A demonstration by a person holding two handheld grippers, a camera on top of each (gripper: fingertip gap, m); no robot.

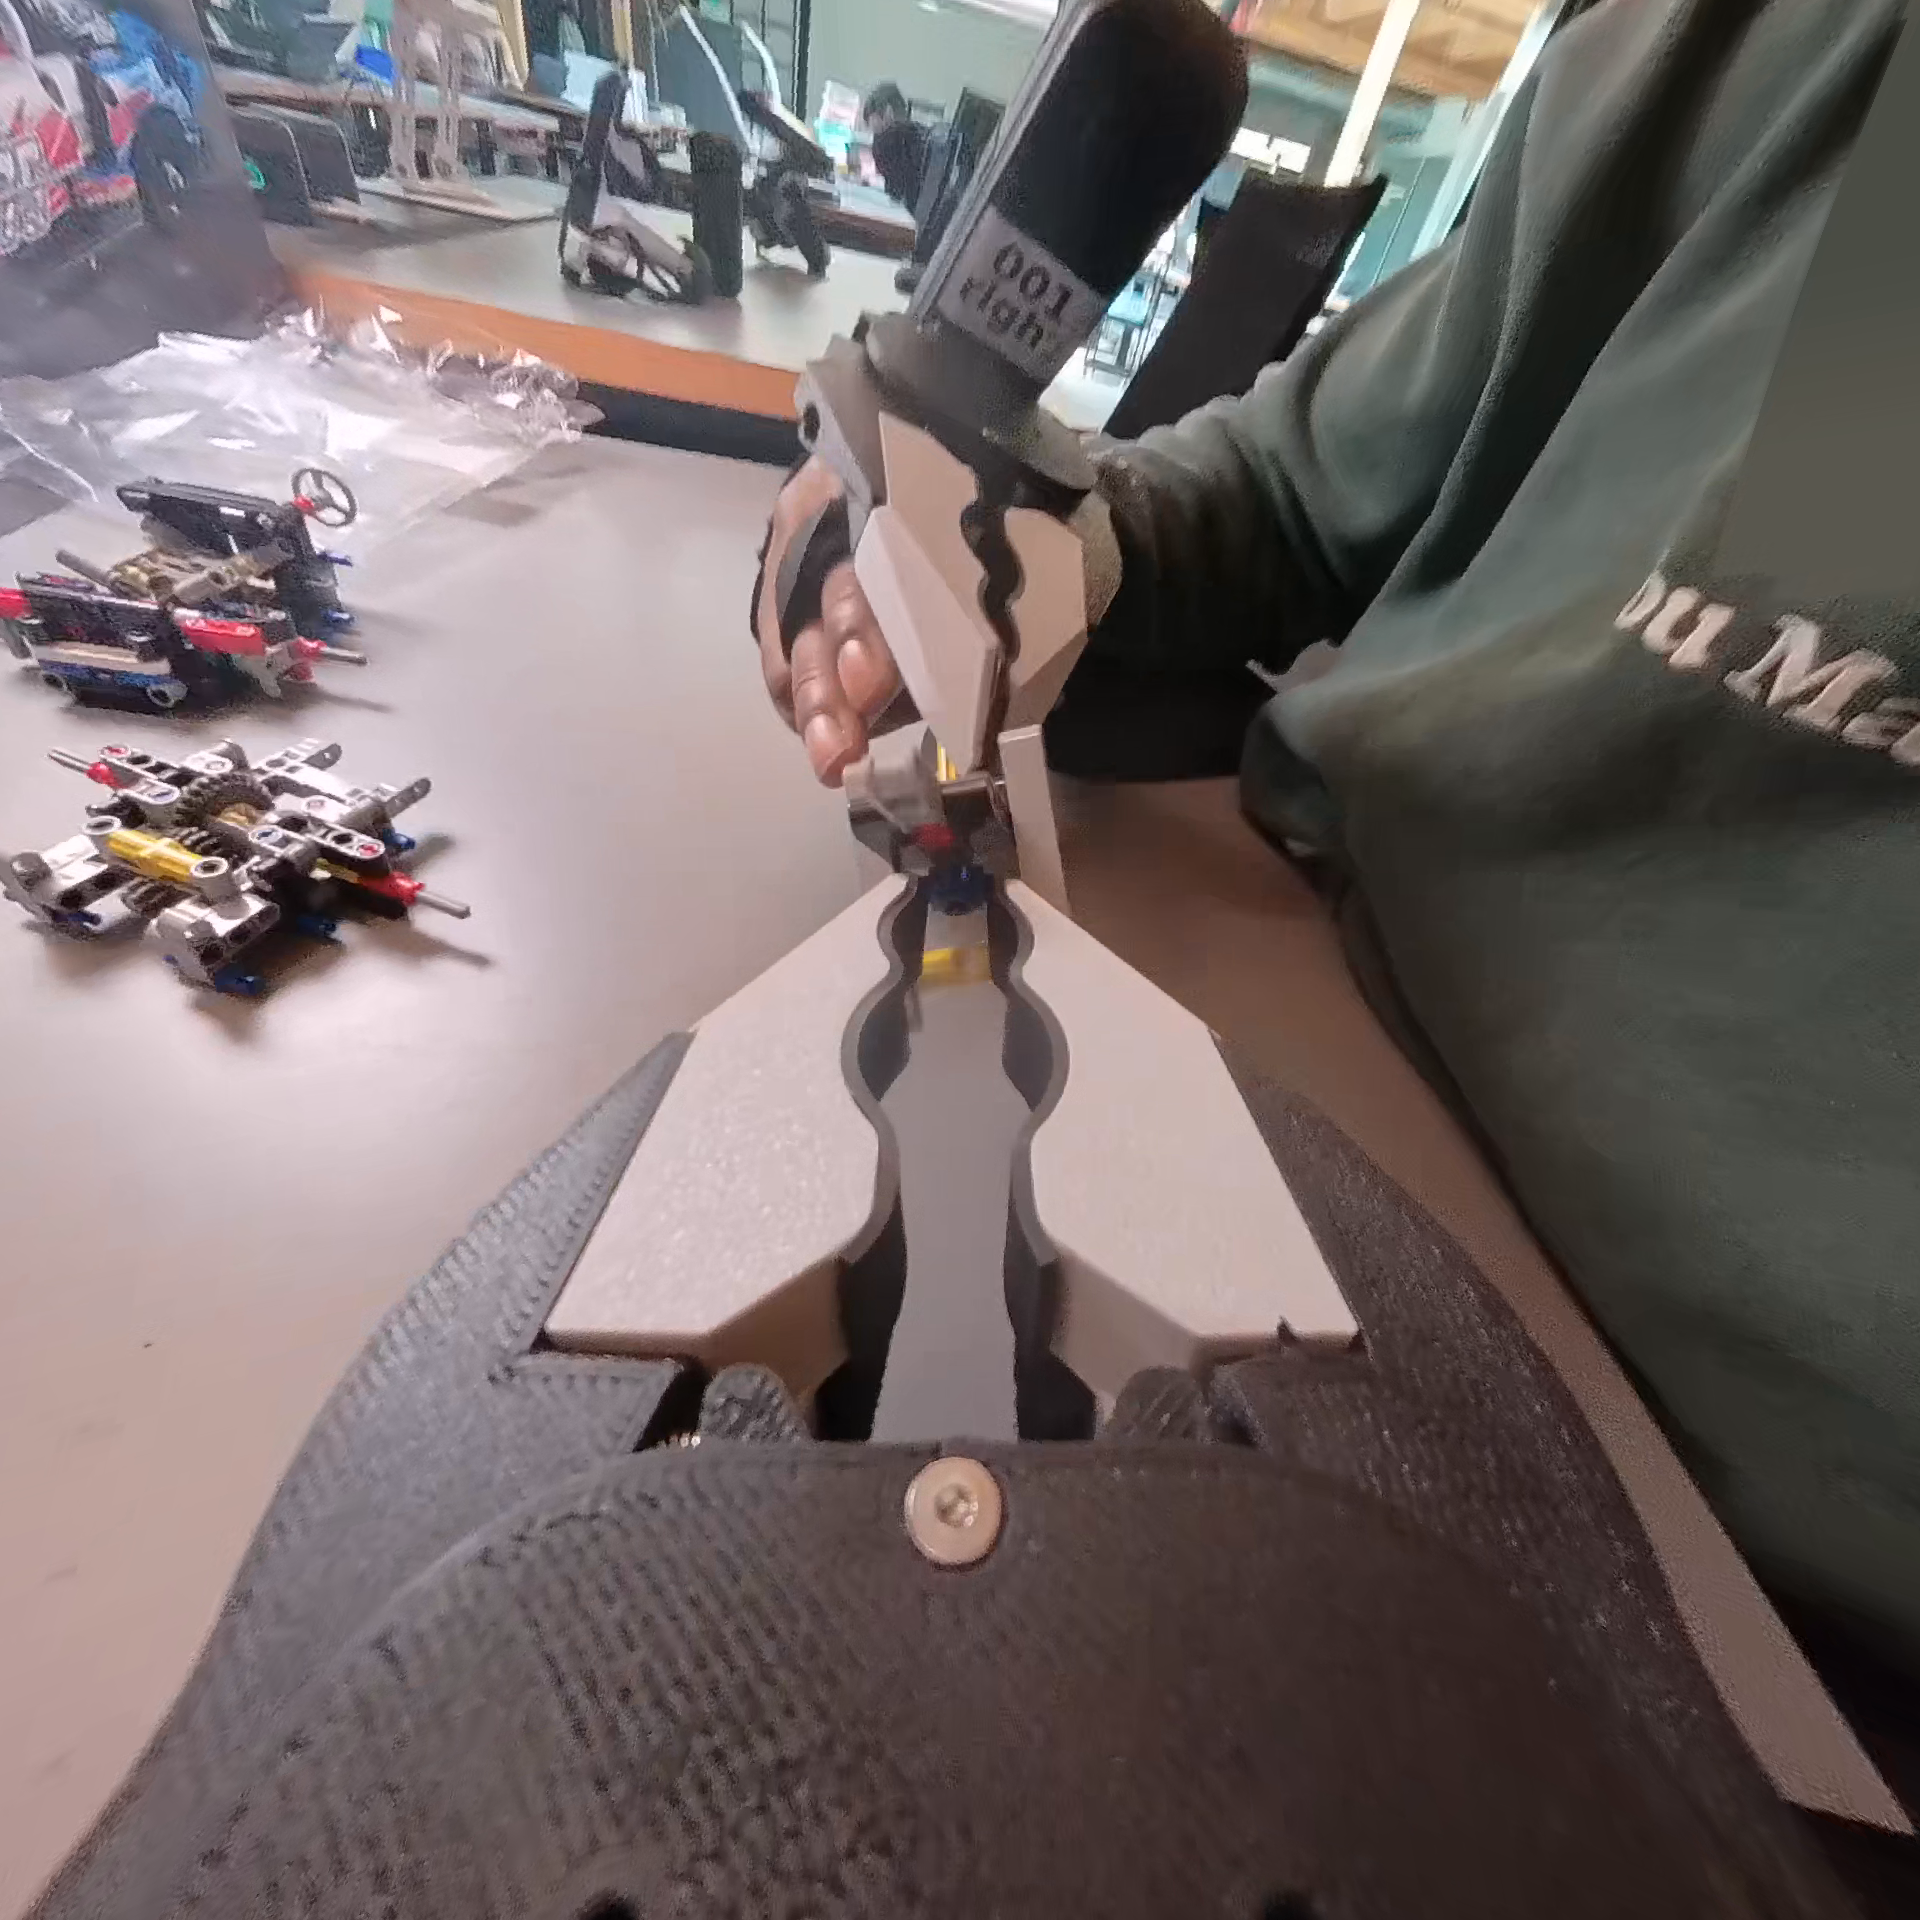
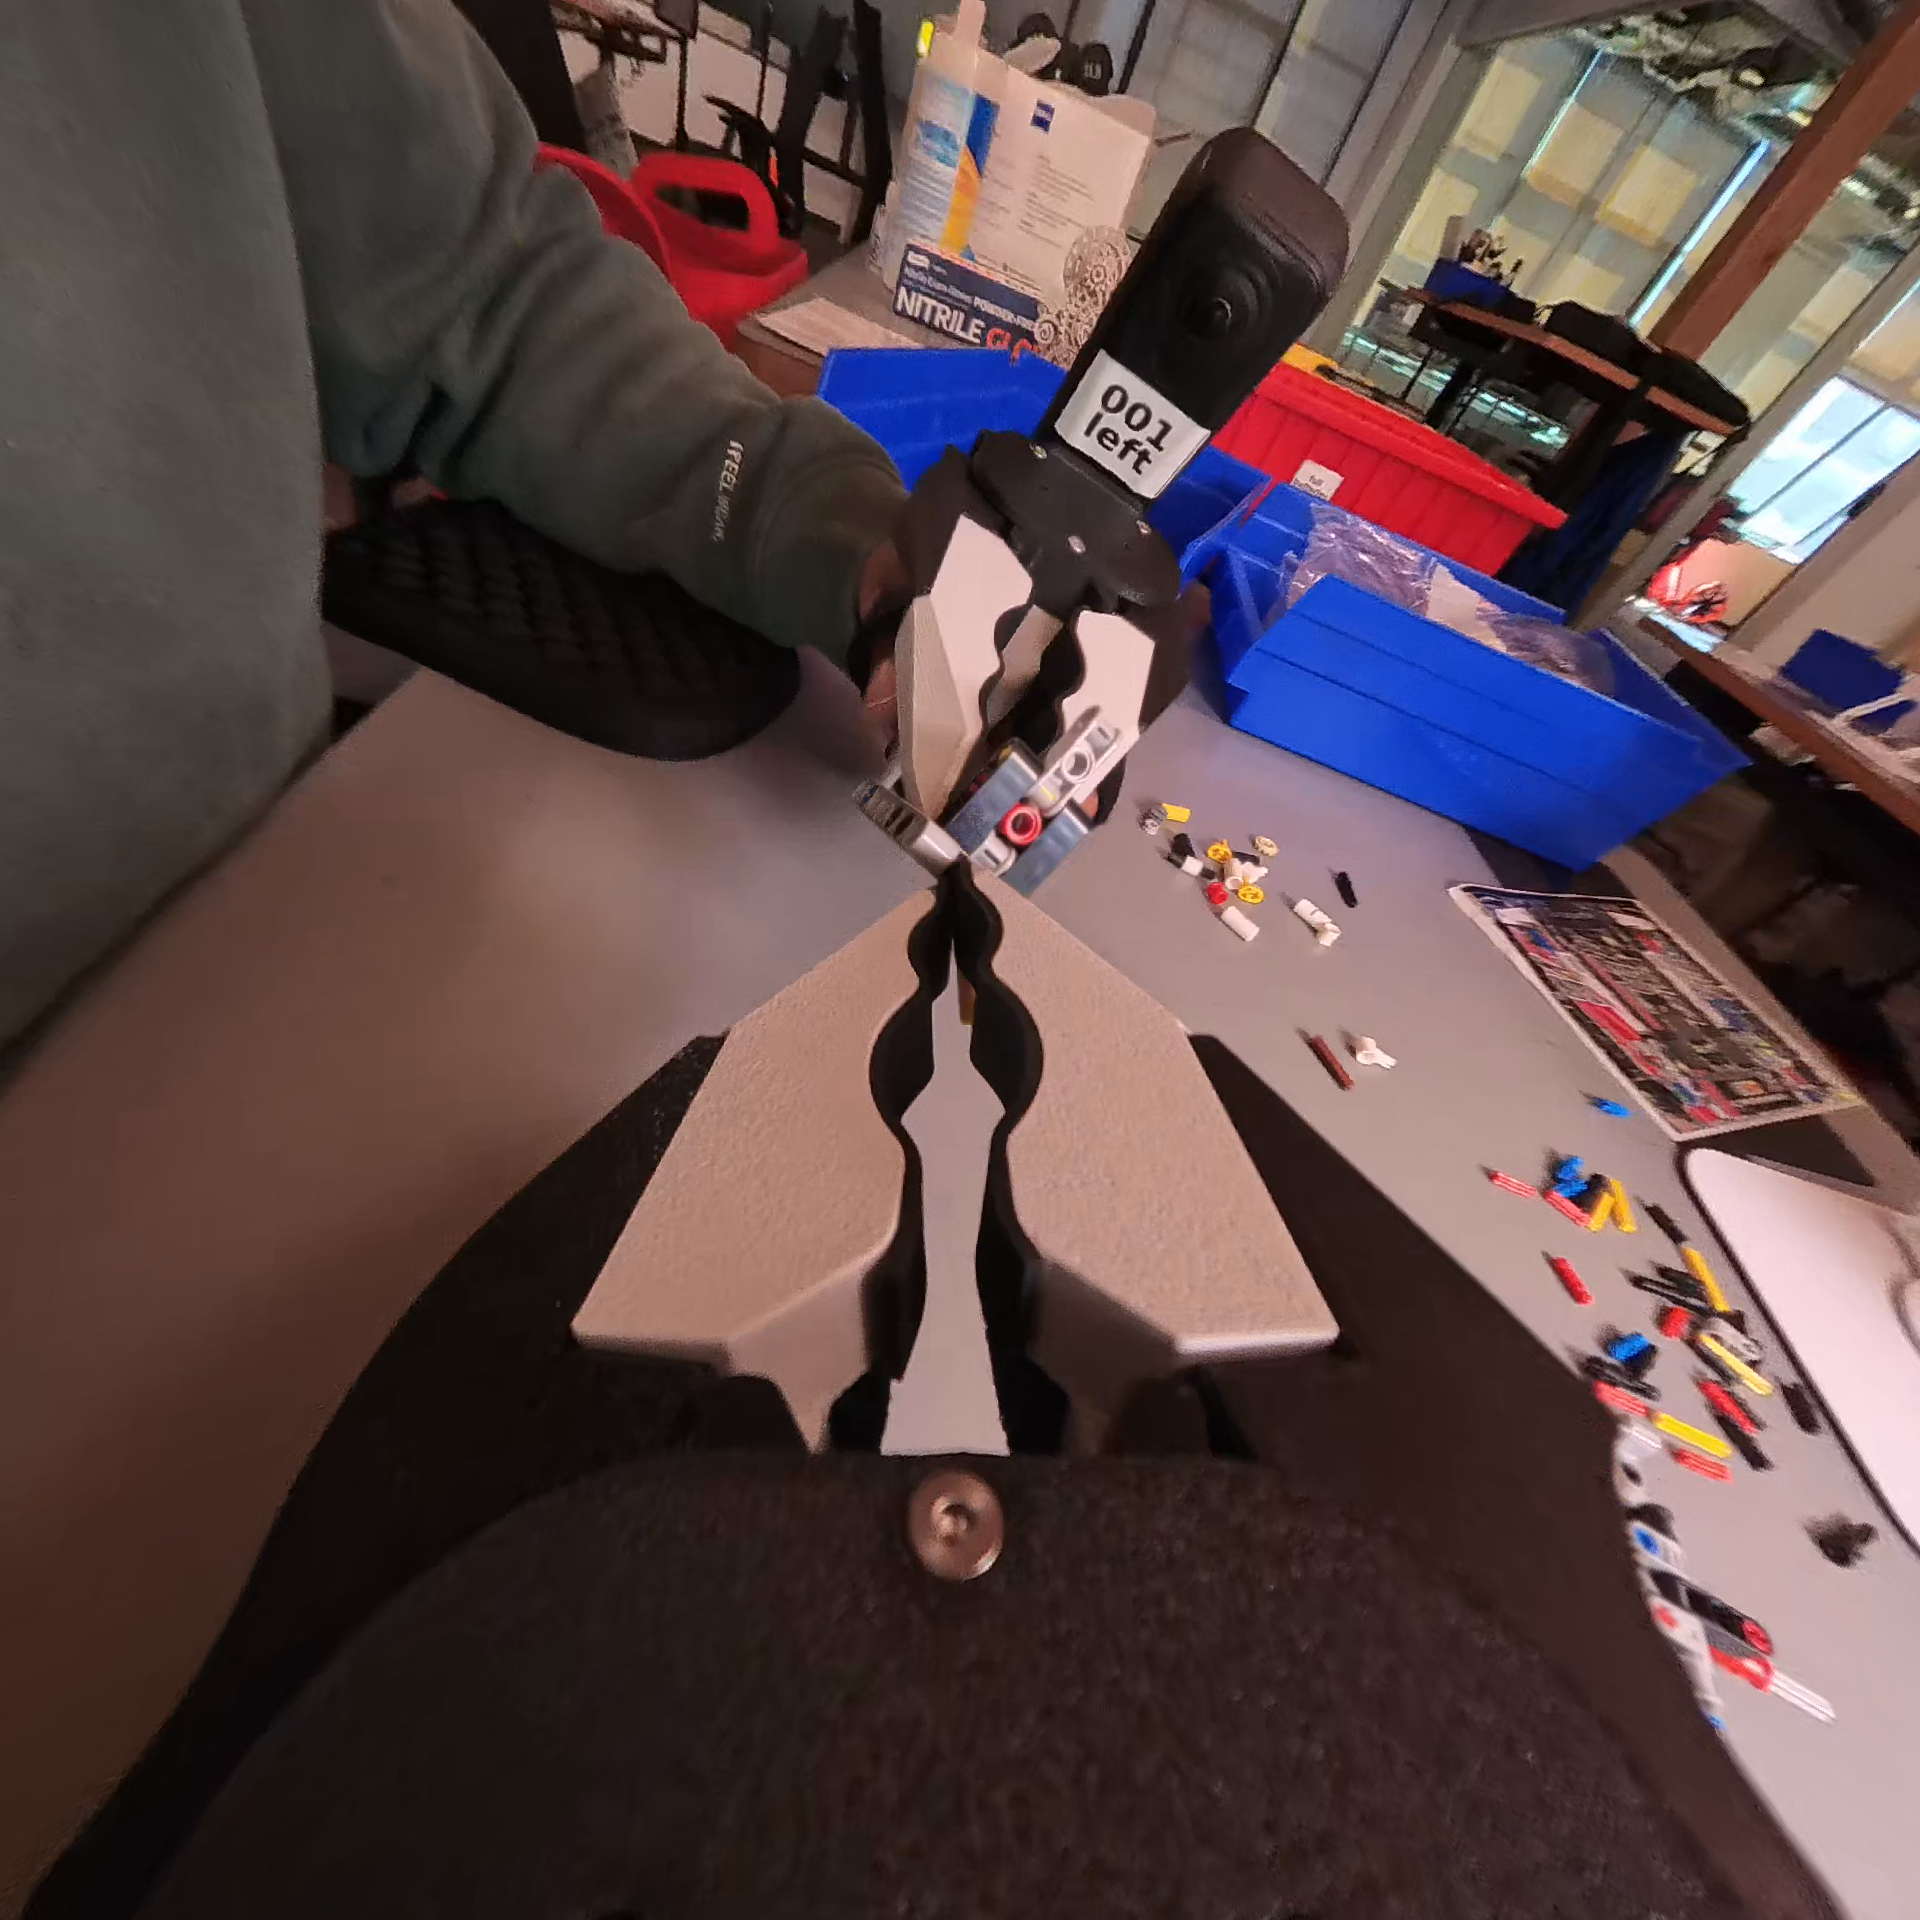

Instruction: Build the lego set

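Evenly and brightly lit from overhead, with daylight added through windows far behind the bench. Soft, short shadows under the brick assemblies on the bench. Strong wide-angle bending near every edge. Slightly motion-blurred around the small brick assembly at centre; background soft, no harsh glare.

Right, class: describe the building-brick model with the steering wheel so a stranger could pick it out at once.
Start from the grey table in the left wrist view and look to its far left, in front of the crumpled clear plastic sheet. Two brick models sit there; take the farther one. Only it carries a small round steering wheel; the nearer model shows a dark gear instead.
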